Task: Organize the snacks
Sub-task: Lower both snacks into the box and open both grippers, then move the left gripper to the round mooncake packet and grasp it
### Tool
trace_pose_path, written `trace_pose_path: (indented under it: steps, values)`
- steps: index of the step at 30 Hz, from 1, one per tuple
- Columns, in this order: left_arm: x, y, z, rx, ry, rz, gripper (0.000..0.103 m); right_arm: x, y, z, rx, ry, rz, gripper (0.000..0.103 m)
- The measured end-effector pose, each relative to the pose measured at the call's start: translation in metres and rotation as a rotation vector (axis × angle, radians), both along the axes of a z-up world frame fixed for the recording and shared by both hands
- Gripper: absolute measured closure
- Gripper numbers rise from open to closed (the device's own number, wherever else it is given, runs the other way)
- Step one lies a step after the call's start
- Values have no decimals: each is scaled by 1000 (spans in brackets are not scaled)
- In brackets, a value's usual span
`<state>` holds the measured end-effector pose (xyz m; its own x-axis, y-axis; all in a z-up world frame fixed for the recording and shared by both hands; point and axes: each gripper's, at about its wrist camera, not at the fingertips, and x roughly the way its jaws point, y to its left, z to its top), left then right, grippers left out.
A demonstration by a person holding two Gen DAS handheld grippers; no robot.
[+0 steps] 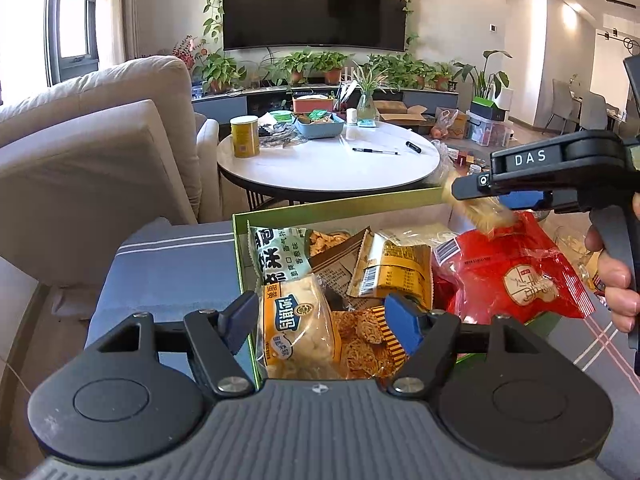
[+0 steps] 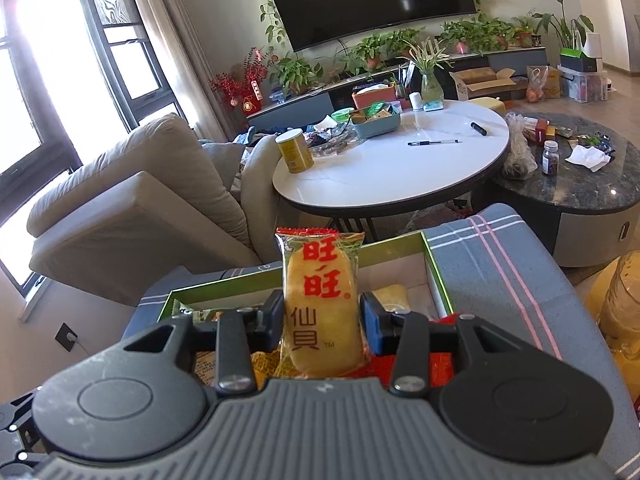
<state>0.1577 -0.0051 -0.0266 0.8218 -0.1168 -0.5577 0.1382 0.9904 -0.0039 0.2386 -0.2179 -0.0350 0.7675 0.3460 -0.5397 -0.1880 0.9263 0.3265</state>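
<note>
1. Underneath, a blue-grey striped cushion (image 2: 500, 264) carries the green-rimmed cardboard box (image 1: 240, 248) of snack packets; beyond stand a round white table (image 2: 400, 168) and a beige sofa (image 1: 80, 148).
2. Left claw (image 1: 322, 320) gapes wide over the box's near-left edge, holding nothing.
3. Right claw (image 2: 322, 316) grips an upright yellow rice-cracker packet (image 2: 320, 300) above the box.

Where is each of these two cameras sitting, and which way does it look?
Left wrist: on the left gripper, open, looking over the green snack box; the person's right hand shows.
Right wrist: on the right gripper, which pinches a rice cracker packet.
Shared: box, white round table, television.
</note>
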Motion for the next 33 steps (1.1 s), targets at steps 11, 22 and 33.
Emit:
trace_pose_path:
  steps: [11, 22, 33]
  values:
    - [-14, 4, -2, -13, 9, 12, 34, -17, -6, 12, -8, -36, 18, 17]
    - [-47, 8, 1, -49, -7, 43, 29, -63, -3, 17, -42, -62, 108, 17]
    - [-85, 8, -8, -116, -9, 73, 28, -102, -9, 11, -15, -49, 129, 17]
